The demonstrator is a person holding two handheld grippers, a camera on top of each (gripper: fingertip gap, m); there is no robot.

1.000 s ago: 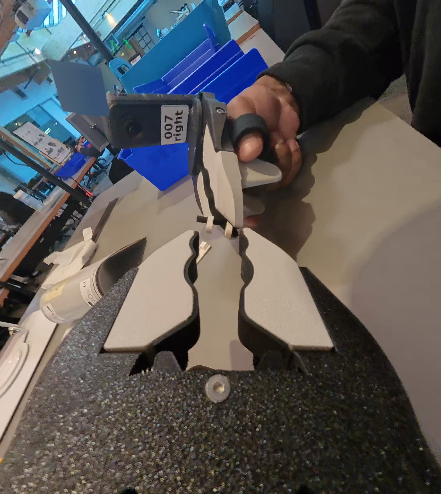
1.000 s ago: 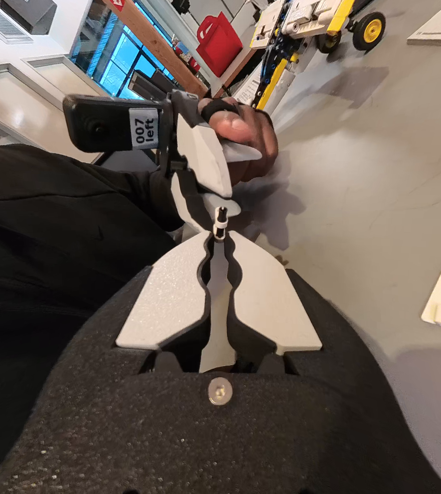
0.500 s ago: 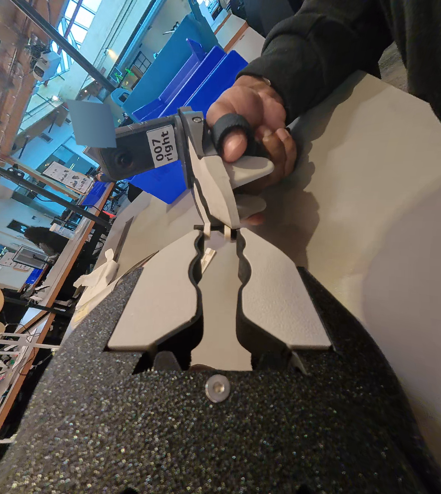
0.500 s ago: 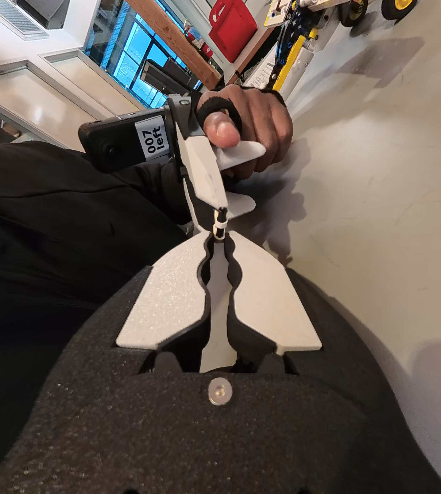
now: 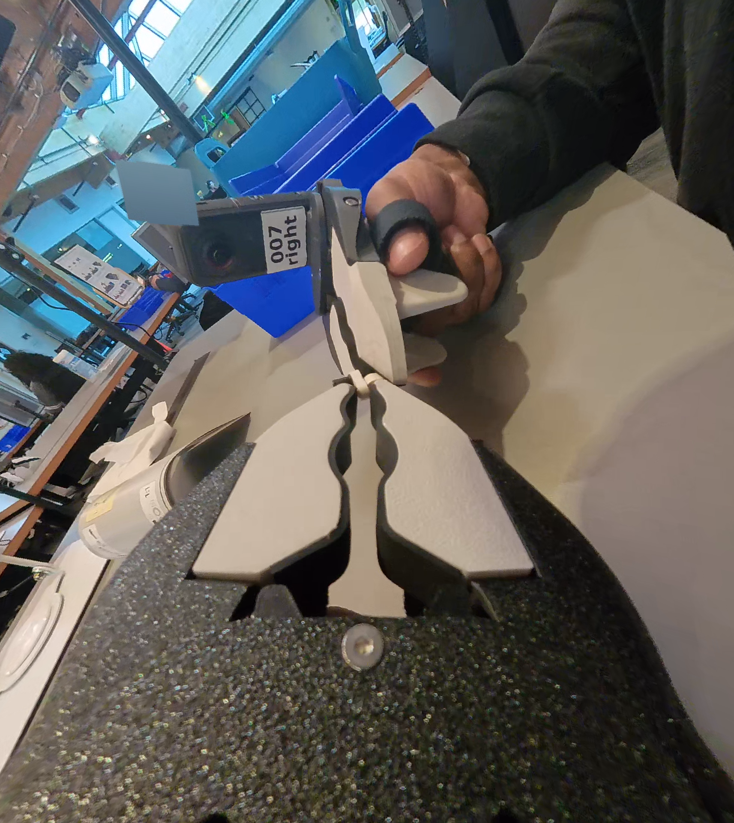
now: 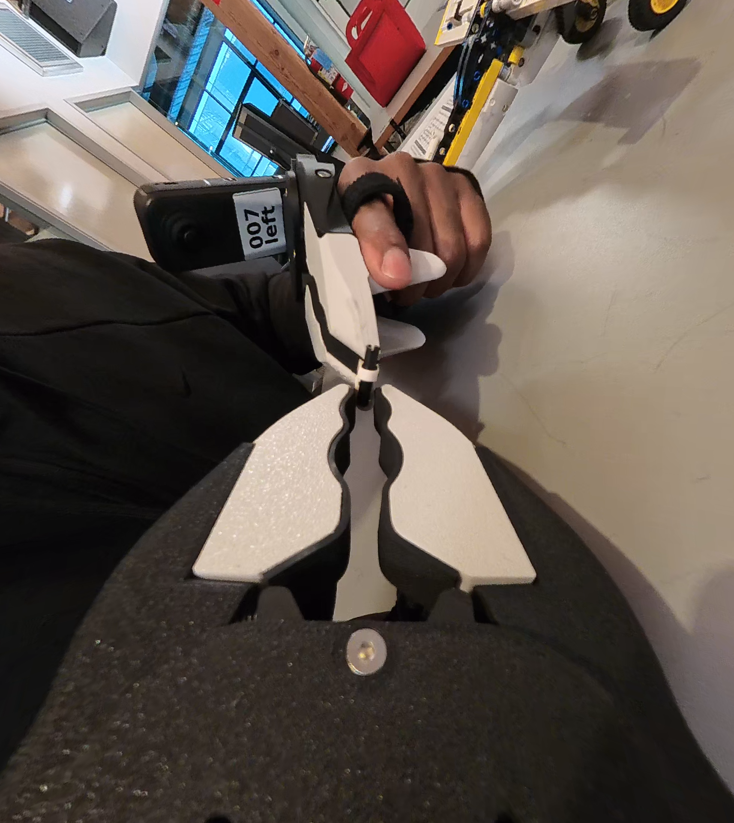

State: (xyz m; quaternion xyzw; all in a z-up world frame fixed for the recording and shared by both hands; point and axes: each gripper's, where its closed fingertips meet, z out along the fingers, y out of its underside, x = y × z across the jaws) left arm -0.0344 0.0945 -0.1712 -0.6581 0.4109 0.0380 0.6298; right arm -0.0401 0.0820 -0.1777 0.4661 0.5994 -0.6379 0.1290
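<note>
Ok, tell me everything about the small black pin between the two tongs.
The black pin is a short, thin rod that looks like plastic, with a white collar around its middle. It is held over the grey table. The right tongs pinch one end, and the left tongs grip the collar.

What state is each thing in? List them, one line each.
Left gripper: shut on the white ring.
Right gripper: shut on the black pin.
White ring: threaded on the pin.
Grey can: lying on its side.
Tissue: crumpled.
</note>
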